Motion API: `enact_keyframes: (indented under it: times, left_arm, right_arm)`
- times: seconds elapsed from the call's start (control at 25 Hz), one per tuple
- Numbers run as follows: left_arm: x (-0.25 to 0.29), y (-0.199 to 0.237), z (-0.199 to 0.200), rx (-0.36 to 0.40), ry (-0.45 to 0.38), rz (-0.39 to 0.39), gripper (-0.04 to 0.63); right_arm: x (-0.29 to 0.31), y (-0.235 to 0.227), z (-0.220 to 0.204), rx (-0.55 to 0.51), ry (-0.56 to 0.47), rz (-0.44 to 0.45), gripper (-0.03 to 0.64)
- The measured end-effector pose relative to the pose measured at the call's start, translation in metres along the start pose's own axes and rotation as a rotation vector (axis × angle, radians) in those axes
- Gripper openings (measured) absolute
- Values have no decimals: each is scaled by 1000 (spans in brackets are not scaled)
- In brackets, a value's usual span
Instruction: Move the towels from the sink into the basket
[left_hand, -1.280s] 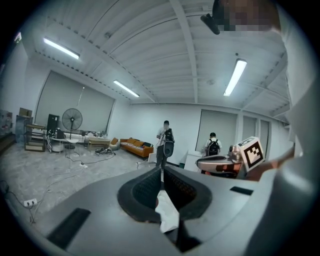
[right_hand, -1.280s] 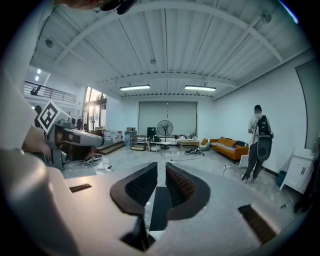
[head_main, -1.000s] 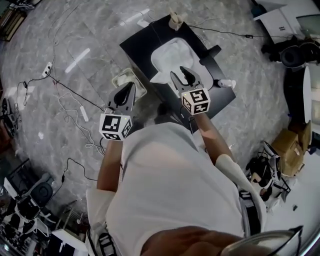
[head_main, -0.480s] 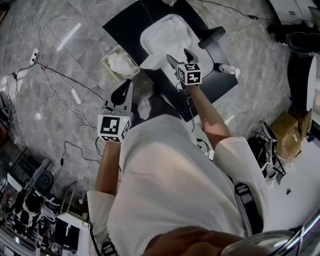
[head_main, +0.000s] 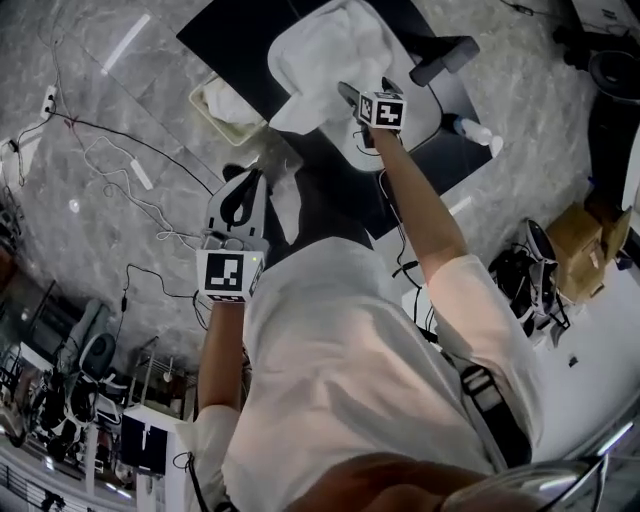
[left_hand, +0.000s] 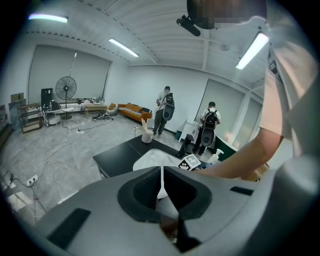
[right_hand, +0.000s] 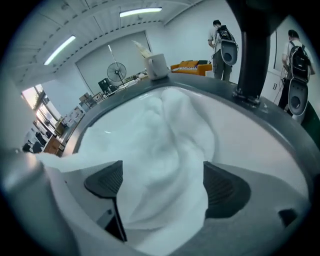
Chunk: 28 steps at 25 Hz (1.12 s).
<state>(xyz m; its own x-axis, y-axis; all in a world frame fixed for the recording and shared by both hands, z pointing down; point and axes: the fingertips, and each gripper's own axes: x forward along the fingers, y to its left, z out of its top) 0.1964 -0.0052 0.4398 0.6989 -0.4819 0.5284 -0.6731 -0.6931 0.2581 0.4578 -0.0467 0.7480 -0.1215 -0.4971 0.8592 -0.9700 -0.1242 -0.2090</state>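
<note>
1. Right gripper (right_hand: 162, 180): jaws wide apart and just been opening. I see it pointing steeply down into the sink (right_hand: 252, 145), with the white towels (right_hand: 165, 135) bunched between the jaws. The pads are not pressing on the cloth.
2. Head view: right gripper (head_main: 362, 90) is over the near part of the sink (head_main: 422, 115), arm stretched out. The towels (head_main: 335, 45) fill most of the basin, and one corner hangs over its near rim.
3. Left gripper (left_hand: 162, 172): jaws together, only a thin slit between the pads, and I see nothing in them.
4. Head view: left gripper (head_main: 250, 180) is held off the table (head_main: 240, 40), on the near side of the basket (head_main: 200, 100), touching neither.
5. The basket stands just beside the table's left edge, with a white towel (head_main: 235, 100) already in it.
6. The dark faucet (right_hand: 252, 50) rises at the sink's right rim; a cup (right_hand: 157, 65) stands at the far rim.
7. Background, left gripper view: two people (left_hand: 163, 107) stand beyond the table, and a floor fan (left_hand: 66, 89) is at far left.
</note>
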Motion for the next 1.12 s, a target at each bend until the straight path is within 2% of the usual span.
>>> enact_keyframes:
  times: [0.16, 0.32, 0.4, 0.56, 0.68, 0.8, 0.88, 0.92, 0.96, 1.0, 1.12]
  left_arm:
    - [12, 4, -28, -9, 43, -5, 17]
    - [22, 12, -41, -9, 38, 13, 17]
    - [26, 13, -45, -30, 64, 21, 17]
    - [28, 15, -54, -43, 72, 25, 18]
    - [28, 18, -64, -46, 89, 32, 18]
    - [27, 23, -73, -58, 106, 37, 18]
    - [26, 25, -77, -63, 101, 39, 18]
    - [26, 25, -80, -65, 97, 38, 18]
    - [24, 25, -83, -66, 93, 36, 17]
    - [23, 25, -84, -64, 91, 35, 18]
    - [15, 28, -87, -51, 99, 41, 18]
  right_arm:
    - [38, -17, -13, 63, 45, -6, 523]
    - [68, -33, -22, 237, 67, -6, 566]
    - [76, -32, -23, 281, 65, 7, 577]
    - [89, -8, -20, 228, 69, 46, 581]
    - [100, -5, -24, 175, 84, -27, 581]
    - [106, -12, -22, 170, 85, -103, 577]
    - [105, -15, -17, 157, 77, -121, 523]
    - [103, -14, -14, 144, 73, -117, 447]
    - [102, -11, -12, 127, 72, -105, 334]
    - [101, -7, -11, 108, 72, -91, 265]
    - [96, 5, -8, 62, 78, -71, 157]
